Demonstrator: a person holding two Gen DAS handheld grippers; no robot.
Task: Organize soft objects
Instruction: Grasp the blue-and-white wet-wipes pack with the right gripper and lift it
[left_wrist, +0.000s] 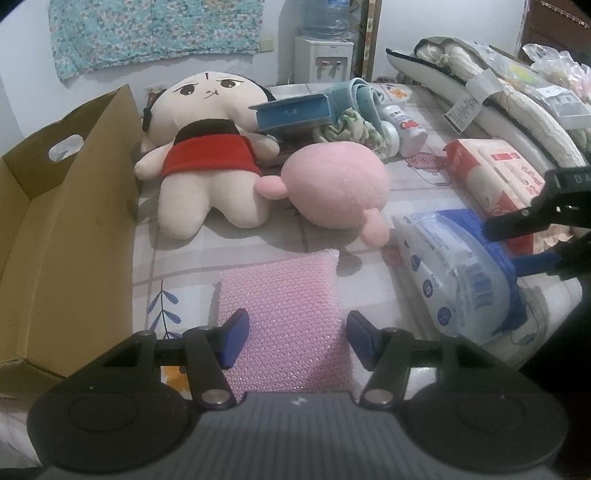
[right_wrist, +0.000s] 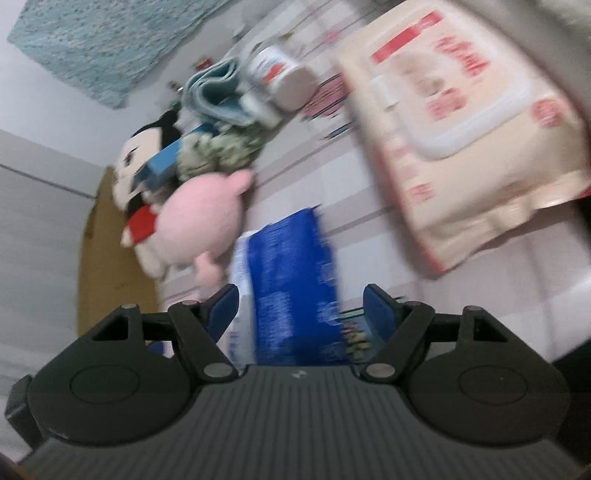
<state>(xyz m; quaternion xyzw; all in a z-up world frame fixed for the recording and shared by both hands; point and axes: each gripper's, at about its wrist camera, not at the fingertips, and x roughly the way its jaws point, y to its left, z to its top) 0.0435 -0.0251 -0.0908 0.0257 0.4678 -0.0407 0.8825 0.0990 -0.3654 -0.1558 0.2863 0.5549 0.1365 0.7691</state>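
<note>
My left gripper (left_wrist: 300, 339) is shut on a pink knitted sponge (left_wrist: 288, 295), with a blue pad against each long side, low over the bed. The right gripper (right_wrist: 301, 310) is open around a blue-and-white soft pack (right_wrist: 288, 266). Its left pad touches the pack's white side and a gap shows at its right pad. The left wrist view shows that gripper (left_wrist: 532, 243) coming in from the right over the same pack (left_wrist: 454, 273). A round pink plush (left_wrist: 340, 184) and a cream doll in a red dress (left_wrist: 207, 147) lie further back.
An open cardboard box (left_wrist: 66, 240) stands along the left. A red-and-cream wipes pack (left_wrist: 495, 173) lies right of the blue pack. Behind the toys are a blue box (left_wrist: 295, 114), a folded blue towel (left_wrist: 362, 96) and a white bottle (left_wrist: 410, 129). Bagged bedding is stacked at the far right.
</note>
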